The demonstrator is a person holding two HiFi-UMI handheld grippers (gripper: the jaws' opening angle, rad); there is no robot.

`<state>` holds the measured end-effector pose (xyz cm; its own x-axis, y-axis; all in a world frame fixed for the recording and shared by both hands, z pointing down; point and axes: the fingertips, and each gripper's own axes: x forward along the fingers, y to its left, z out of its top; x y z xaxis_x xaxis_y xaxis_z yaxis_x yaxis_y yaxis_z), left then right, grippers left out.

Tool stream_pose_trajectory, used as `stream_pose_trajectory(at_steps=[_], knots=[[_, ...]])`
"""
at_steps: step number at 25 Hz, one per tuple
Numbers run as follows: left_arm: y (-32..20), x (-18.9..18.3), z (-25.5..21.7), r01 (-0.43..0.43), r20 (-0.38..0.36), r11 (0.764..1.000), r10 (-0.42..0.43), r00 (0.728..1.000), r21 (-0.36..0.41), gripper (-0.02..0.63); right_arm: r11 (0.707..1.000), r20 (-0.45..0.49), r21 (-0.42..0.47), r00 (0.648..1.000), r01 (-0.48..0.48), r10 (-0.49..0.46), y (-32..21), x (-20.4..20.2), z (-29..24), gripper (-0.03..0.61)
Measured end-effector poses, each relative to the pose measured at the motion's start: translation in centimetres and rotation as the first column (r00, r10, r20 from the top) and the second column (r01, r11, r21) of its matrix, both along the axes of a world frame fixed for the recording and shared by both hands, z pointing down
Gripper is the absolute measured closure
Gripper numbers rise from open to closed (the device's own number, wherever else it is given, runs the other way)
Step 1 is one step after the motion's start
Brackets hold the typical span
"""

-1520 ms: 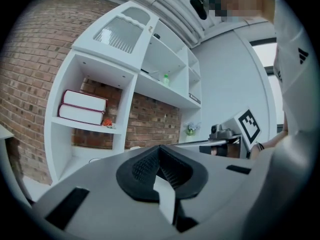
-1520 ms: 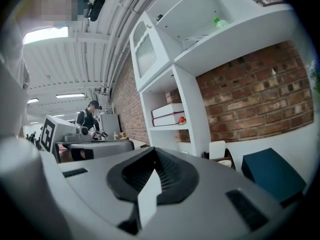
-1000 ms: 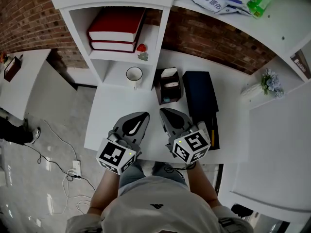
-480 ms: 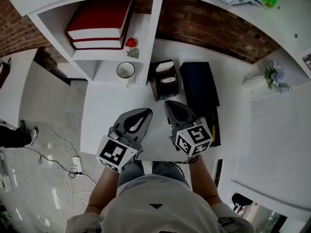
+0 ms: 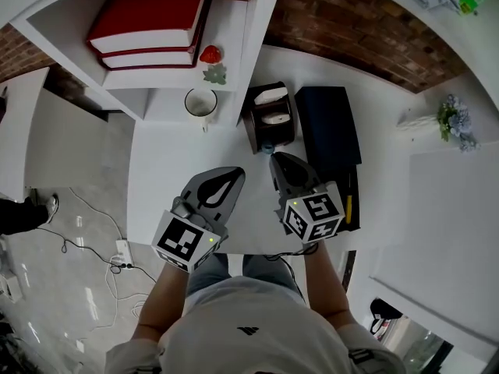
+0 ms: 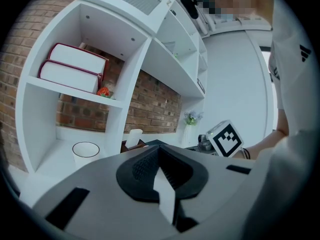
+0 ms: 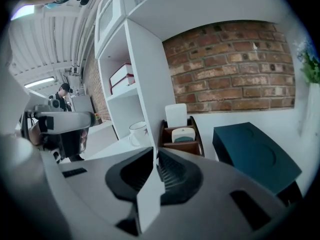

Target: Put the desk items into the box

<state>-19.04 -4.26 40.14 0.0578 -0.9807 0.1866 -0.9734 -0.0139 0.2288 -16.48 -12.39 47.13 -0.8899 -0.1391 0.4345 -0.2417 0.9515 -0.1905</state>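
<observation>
Hands low over the white desk [image 5: 171, 179], and both tools are empty. The left gripper [image 5: 236, 173] has its tongs pressed together, and so does the right gripper [image 5: 276, 159], tips just in front of the brown wooden organiser [image 5: 271, 119]. The dark blue rectangular box [image 5: 327, 131] sits just right of the organiser, and its top looks closed. A white ceramic mug [image 5: 200, 102] stands left of the organiser. My read: nothing is packed yet. Spread the right tongs before closing in, deal with the lid first, then lift small pieces squarely, one at a time, without tipping the organiser.
</observation>
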Motion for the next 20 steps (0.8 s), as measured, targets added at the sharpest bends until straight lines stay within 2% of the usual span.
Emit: stream_pose_trajectory(at_steps=[6,20], knots=[[-0.1,-1.2,0.2,0.005,-0.005,1.0,-0.005,1.0,0.002,0.603,1.0,-0.055,0.009,0.998,-0.024,0.025,-0.6,-0.8,1.8,0.463],[0.7,-3.3,0.8,0.043,-0.001,0.999,-0.043,0.999,-0.017,0.603,0.998,-0.132,0.024,0.989,-0.064,0.067,-1.5,-2.3,4.8,0.442]])
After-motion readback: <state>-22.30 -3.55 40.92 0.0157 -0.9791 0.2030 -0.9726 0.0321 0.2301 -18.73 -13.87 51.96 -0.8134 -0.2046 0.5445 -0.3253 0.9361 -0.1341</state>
